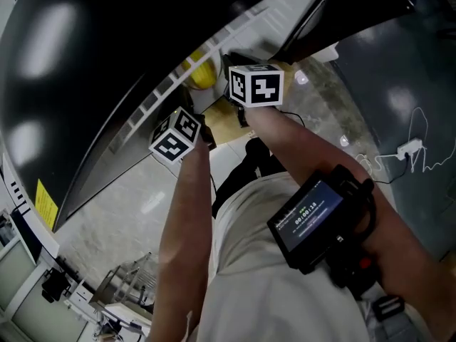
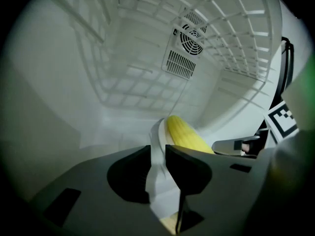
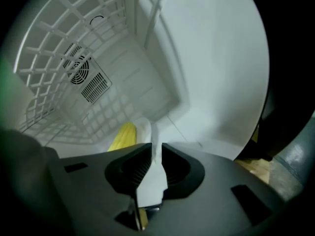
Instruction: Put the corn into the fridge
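While left hand-held gripper [image 2: 157,152] and right hand-held gripper [image 3: 156,149] clamp a seeming white tray [image 2: 158,130], its corn [image 2: 185,134] gleams yellow.

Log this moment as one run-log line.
phase: loading fridge | left gripper: shut on white plate | right gripper: shut on white plate | corn: on white plate, inside fridge

Yellow corn [image 2: 184,134] lies on a white plate [image 2: 157,134] inside the white fridge [image 2: 59,107]; wire shelves [image 2: 231,33] above it.
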A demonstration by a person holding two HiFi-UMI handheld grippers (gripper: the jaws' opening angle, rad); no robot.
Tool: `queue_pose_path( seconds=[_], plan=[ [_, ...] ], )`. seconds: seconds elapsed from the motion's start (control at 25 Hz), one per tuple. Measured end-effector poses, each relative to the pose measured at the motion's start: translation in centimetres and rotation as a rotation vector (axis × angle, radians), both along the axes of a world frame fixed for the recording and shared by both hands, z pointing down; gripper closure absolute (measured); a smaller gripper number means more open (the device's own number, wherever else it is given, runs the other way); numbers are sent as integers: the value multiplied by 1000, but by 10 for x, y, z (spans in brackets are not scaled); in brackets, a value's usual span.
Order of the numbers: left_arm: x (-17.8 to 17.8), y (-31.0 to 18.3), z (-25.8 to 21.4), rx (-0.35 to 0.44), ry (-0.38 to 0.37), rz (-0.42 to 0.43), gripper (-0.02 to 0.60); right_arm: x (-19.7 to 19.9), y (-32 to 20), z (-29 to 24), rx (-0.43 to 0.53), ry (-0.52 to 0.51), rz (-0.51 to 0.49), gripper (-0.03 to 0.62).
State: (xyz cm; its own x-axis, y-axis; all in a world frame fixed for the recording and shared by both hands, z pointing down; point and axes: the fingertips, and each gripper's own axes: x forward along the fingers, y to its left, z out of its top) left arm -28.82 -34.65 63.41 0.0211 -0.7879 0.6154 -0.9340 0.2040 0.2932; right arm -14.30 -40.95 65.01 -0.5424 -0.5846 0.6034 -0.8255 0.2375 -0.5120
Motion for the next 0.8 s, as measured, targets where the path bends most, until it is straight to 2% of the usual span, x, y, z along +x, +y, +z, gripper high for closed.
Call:
queue_pose_path(
  seconds=[0.16, 0.36, 0.4, 0.48, 0.6, 0.8],
  plan=[
    [-11, 7, -6, 1, -13, 9, 509, -6, 2, -4, 7, 3, -15, 543],
    [-10, 27, -2, 6, 8, 9, 511, -18, 11, -7, 9, -43, -66, 545],
    [-10, 31, -1, 7, 10, 10, 511, -20, 13, -8, 13, -45, -79, 588],
    [-12, 39, 0, 8, 0, 14, 512, -26, 16, -9, 21, -52, -102, 588],
    [-17, 52, -4, 16, -14, 4, 572, -33, 21, -12, 33, -61, -131, 588],
    [-23, 69, -4, 45, 28, -3, 574, -49, 34, -14, 29, -103, -202, 588]
  ],
)
